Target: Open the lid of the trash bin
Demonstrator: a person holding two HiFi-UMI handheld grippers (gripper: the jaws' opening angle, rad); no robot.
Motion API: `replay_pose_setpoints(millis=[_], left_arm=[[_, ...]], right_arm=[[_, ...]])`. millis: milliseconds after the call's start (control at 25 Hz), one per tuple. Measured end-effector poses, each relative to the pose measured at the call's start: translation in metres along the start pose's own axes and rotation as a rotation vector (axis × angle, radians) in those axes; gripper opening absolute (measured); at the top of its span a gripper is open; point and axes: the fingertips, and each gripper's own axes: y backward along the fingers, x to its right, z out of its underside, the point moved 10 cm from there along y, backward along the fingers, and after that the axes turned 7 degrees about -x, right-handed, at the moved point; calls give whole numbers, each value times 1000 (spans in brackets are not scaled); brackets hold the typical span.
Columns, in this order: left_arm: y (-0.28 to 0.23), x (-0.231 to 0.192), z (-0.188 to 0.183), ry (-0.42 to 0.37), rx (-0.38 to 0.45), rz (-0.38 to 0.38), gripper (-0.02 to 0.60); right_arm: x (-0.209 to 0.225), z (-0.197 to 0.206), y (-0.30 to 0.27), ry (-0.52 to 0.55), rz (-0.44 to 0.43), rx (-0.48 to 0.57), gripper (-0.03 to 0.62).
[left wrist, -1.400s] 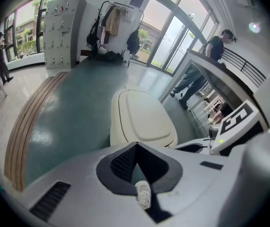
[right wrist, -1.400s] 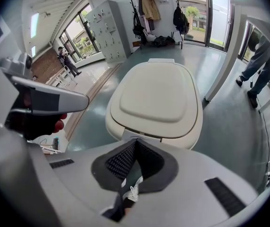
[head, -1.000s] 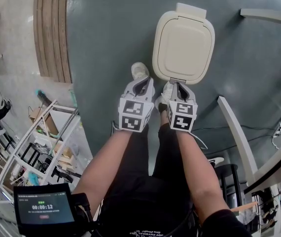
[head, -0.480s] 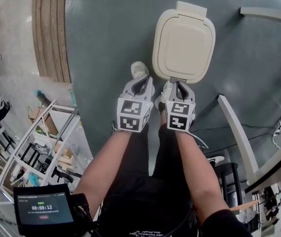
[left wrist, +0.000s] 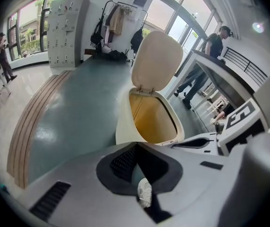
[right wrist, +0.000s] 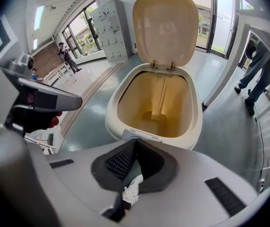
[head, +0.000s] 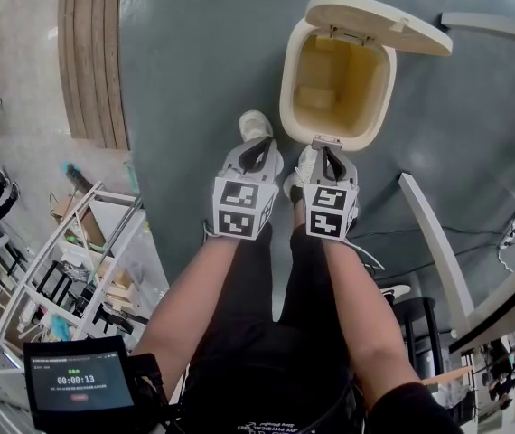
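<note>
In the head view, a cream oval plastic trash bin stands on the grey-green floor. Its hinged cream lid is raised at the far edge, so the yellowish inside shows. The left gripper and the right gripper hang side by side just in front of the bin, and a white shoe shows just beyond the left one. The right gripper's tip lies at a small grey tab on the bin's near rim, while the left gripper's tip is beside the bin's near-left corner. In the left gripper view, the 2 jaws are pressed together at their tips with nothing between them; the open bin stands ahead and slightly right, lid upright. In the right gripper view, the jaws are likewise closed on nothing, their tips right at the grey tab, though contact cannot be told. The bin is straight ahead, with the lid standing up behind it.
</note>
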Motion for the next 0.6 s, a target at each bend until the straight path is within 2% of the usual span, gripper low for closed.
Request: replay_pose_setpoints(millis=[360,600], left_arm=[[-3,5,3,-24,-16,6,-3],[-5,9,2,-30,-15,10,-3]], right_arm=[[1,0,0,-29,-12,12,2],[0,-2,0,-5,-10,0,2]])
